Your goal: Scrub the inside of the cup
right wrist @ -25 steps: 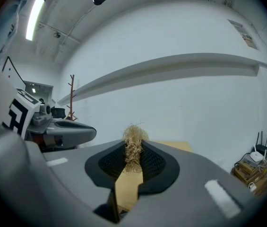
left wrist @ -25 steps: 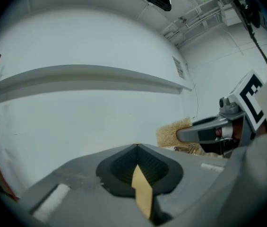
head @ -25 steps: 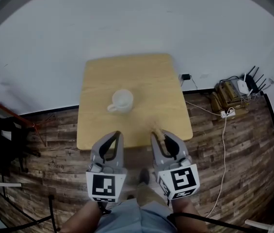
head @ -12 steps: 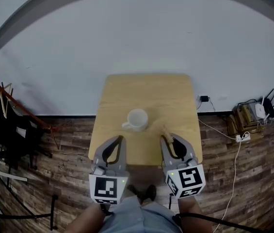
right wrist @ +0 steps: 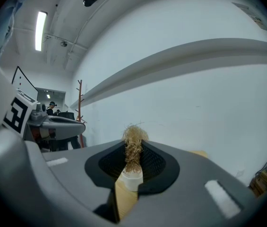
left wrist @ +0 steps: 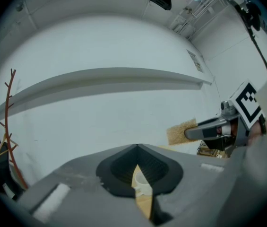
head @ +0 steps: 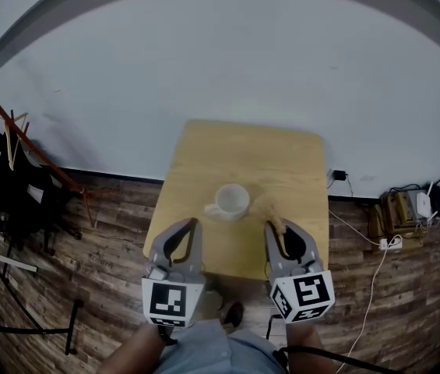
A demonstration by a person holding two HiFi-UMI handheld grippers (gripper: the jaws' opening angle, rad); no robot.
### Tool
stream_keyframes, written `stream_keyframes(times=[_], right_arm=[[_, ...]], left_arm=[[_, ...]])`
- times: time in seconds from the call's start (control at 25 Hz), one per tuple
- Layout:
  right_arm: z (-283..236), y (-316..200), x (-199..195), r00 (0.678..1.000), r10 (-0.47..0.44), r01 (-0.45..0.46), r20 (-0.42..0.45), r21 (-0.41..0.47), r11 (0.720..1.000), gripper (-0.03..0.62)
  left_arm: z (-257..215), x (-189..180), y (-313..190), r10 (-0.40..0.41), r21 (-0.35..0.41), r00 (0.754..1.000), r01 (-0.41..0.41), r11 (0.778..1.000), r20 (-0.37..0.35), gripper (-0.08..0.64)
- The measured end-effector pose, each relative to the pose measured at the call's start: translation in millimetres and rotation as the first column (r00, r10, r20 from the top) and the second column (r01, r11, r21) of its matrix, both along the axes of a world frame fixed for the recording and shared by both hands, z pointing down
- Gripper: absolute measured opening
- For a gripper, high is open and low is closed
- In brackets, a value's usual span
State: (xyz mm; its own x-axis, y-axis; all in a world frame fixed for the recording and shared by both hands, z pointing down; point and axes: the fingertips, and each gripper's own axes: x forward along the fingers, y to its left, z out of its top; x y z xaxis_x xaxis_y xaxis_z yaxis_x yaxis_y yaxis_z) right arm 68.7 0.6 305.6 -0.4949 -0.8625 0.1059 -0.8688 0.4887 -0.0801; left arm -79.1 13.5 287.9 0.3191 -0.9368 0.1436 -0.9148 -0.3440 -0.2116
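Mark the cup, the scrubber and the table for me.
cup [head: 234,199]: head view, on its open top.
scrubber [right wrist: 133,150]: right gripper view, on the middle of its fibre tuft.
table [head: 243,158]: head view, on the bare top beyond the cup.

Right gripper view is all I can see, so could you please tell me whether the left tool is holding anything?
Observer: No, the left tool is shut, with nothing between its jaws.
Operator: Thank you. Which way does the cup's handle point?
Observer: In the head view the cup stands upright with its handle toward the left tool's side.
Operator: Is my scrubber inside the cup yet?
Observer: Not yet. The scrubber, gripped in the right tool, is beside the cup on its right, over the table.
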Motion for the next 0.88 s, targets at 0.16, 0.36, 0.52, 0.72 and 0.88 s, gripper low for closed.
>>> stream_keyframes(times=[0.16, 0.36, 0.52, 0.72, 0.88], right_arm=[[6, -16, -7, 1.000, -0.009, 0.008, -0.009, -0.019, 1.000, 0.066], [6, -40, -20, 1.000, -0.019, 0.018, -0.019, -0.032, 0.999, 0.066], [4, -62, -30, 0.999, -0.011, 0.010, -0.035, -0.032, 0.999, 0.067], [-12, -92, -41, 0.998, 0.018, -0.018, -0.058, -0.007, 1.000, 0.066], [-23, -111, -48, 0.996, 0.046, -0.045, -0.071, 0.014, 0.999, 0.066]], left_arm=[[11, -5, -18, 0.006, -0.016, 1.000, -0.006, 1.000, 0.003, 0.018], [19, -10, -47, 0.023, -0.032, 1.000, -0.023, 0.999, -0.017, 0.018], [18, -15, -73, 0.050, -0.024, 0.999, -0.051, 0.998, -0.021, 0.018], [0, -26, -109, 0.083, 0.019, 0.996, -0.082, 0.996, -0.042, 0.018], [-8, -31, -132, 0.118, 0.034, 0.990, -0.116, 0.993, -0.080, 0.018]])
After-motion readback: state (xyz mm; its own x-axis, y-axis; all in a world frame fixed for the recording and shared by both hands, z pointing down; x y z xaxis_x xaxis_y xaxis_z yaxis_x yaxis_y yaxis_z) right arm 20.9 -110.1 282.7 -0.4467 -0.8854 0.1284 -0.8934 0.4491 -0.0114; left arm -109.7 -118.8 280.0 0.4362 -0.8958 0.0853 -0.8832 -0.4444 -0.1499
